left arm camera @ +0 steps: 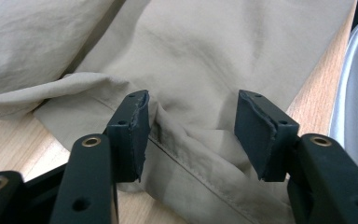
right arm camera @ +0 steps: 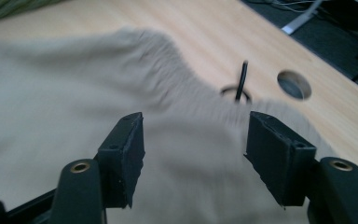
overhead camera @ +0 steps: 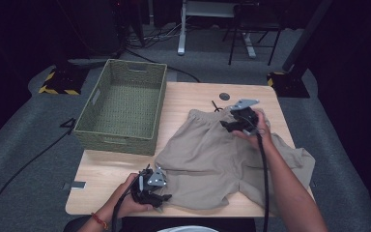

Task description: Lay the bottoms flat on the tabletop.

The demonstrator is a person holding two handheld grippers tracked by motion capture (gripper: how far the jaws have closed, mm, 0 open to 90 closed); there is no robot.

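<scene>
Dark grey carpet surrounds a pale wooden tabletop (overhead camera: pixel 193 96), with cables and chair legs in the gloom behind it. Beige shorts (overhead camera: pixel 212 159) lie spread flat across the right half of the tabletop, waistband toward the far edge and legs toward the person. To the left, a green woven basket (overhead camera: pixel 123 104) stands at the far left corner, just beside the shorts without touching them. At the near edge, the left gripper (overhead camera: pixel 160 199) rests low at the hem of the left leg; in the left gripper view its 2 fingers (left arm camera: pixel 130 135) stand about half apart with a bunched fold of the hem between them, one finger touching the cloth and the other clear of it, so nothing is pinched. Farther off, the right gripper (overhead camera: pixel 228 125) hovers above the waistband; in the right gripper view its fingers (right arm camera: pixel 123 156) are spread wide over the gathered elastic with nothing between them. A small black ring (right arm camera: pixel 236 91) and a round hole (right arm camera: pixel 294 84) sit on the bare wood just beyond the waistband.
</scene>
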